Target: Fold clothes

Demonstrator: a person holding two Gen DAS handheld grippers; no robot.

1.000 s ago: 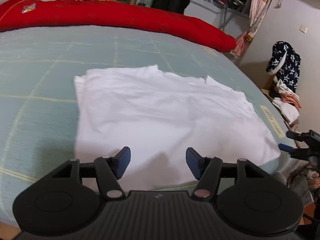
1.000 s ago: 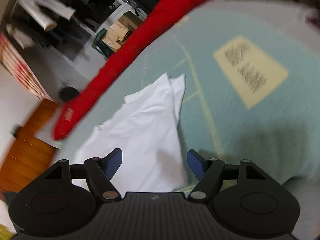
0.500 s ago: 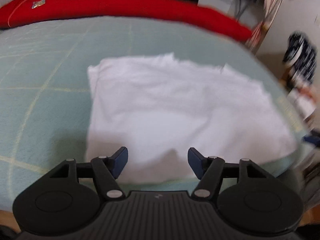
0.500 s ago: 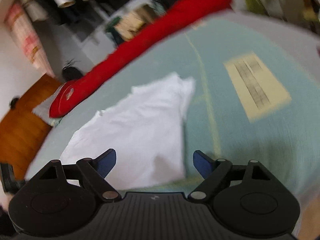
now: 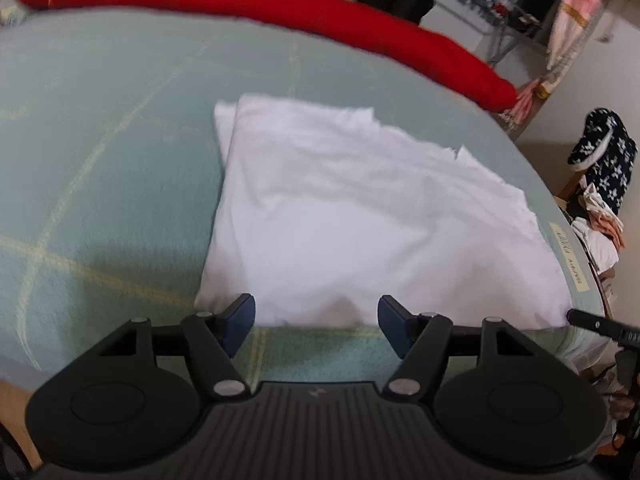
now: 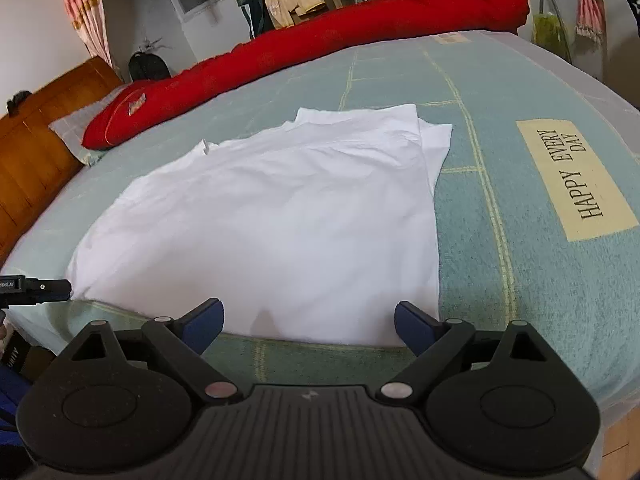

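Observation:
A white garment point(image 5: 360, 216) lies flat, partly folded, on a pale green bed cover point(image 5: 100, 140); it also shows in the right wrist view point(image 6: 280, 216). My left gripper point(image 5: 316, 320) is open and empty, just short of the garment's near hem, toward its left corner. My right gripper point(image 6: 308, 322) is open and empty at the near hem, toward the garment's right corner. The tip of the other gripper shows at the edge of each view: right one point(image 5: 592, 322), left one point(image 6: 36, 290).
A long red bolster point(image 6: 320, 40) lies along the far side of the bed. A wooden headboard point(image 6: 28, 148) stands at the left in the right wrist view. A "HAPPY EVERY DAY" label point(image 6: 572, 176) is on the cover. Clothes are piled beside the bed point(image 5: 600, 192).
Both grippers have swung and pulled back to the bed's near edge. The right wrist view has turned from a tilted side look to facing the garment squarely. The jaws stay open.

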